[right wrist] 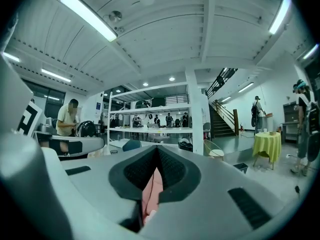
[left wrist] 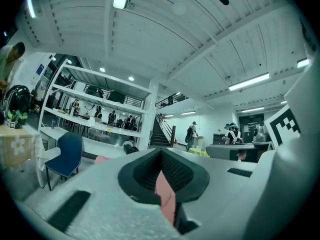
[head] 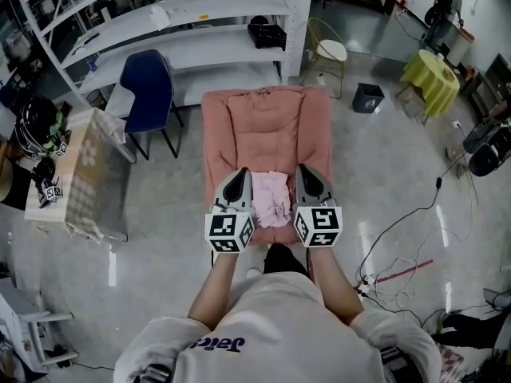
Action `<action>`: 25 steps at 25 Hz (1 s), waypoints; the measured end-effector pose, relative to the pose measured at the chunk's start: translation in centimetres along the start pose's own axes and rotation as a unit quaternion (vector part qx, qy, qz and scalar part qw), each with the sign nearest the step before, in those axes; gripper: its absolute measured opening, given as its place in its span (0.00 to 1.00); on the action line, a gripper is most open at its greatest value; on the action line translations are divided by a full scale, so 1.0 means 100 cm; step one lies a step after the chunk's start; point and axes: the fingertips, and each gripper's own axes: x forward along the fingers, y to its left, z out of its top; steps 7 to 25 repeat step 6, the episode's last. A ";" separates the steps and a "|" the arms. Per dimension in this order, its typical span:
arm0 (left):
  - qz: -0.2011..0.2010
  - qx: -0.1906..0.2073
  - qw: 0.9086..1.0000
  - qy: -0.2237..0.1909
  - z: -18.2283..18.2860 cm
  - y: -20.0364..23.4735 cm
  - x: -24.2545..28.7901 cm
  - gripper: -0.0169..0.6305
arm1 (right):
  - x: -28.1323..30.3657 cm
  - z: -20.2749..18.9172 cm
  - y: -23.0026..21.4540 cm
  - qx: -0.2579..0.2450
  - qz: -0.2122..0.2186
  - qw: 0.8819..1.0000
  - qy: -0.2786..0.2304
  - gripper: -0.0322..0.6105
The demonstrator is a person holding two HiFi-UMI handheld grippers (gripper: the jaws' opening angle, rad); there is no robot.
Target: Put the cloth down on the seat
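Observation:
A light pink cloth (head: 271, 198) hangs bunched between my two grippers, over the front of the pink padded seat (head: 266, 126). My left gripper (head: 243, 175) is shut on the cloth's left edge, and my right gripper (head: 304, 171) is shut on its right edge. In the left gripper view, a strip of pink cloth (left wrist: 165, 193) is pinched between the closed dark pads of the left gripper (left wrist: 161, 156). The right gripper view shows the same: a fold of cloth (right wrist: 150, 195) is clamped in the right gripper (right wrist: 157, 155). Both grippers point level towards the seat's back.
A blue chair (head: 148, 94) and white shelving (head: 184, 22) stand behind the seat on the left. A table with a checked cover (head: 76, 174) is at the far left. To the right are a round-seat chair (head: 329, 52), a black bin (head: 367, 96), a yellow table (head: 431, 74) and floor cables (head: 399, 270).

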 end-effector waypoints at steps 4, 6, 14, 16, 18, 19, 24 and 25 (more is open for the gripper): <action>-0.003 -0.008 1.000 0.000 -0.006 0.008 0.011 0.05 | 0.016 -0.009 0.003 0.005 0.014 1.000 0.009 0.07; 0.000 -0.010 1.000 0.001 -0.009 0.014 0.019 0.05 | 0.026 -0.014 0.004 0.008 0.020 1.000 0.015 0.07; 0.000 -0.010 1.000 0.001 -0.009 0.014 0.019 0.05 | 0.026 -0.014 0.004 0.008 0.020 1.000 0.015 0.07; 0.000 -0.010 1.000 0.001 -0.009 0.014 0.019 0.05 | 0.026 -0.014 0.004 0.008 0.020 1.000 0.015 0.07; 0.000 -0.010 1.000 0.001 -0.009 0.014 0.019 0.05 | 0.026 -0.014 0.004 0.008 0.020 1.000 0.015 0.07; 0.000 -0.010 1.000 0.001 -0.009 0.014 0.019 0.05 | 0.026 -0.014 0.004 0.008 0.020 1.000 0.015 0.07; 0.000 -0.010 1.000 0.001 -0.009 0.014 0.019 0.05 | 0.026 -0.014 0.004 0.008 0.020 1.000 0.015 0.07; 0.000 -0.010 1.000 0.001 -0.009 0.014 0.019 0.05 | 0.026 -0.014 0.004 0.008 0.020 1.000 0.015 0.07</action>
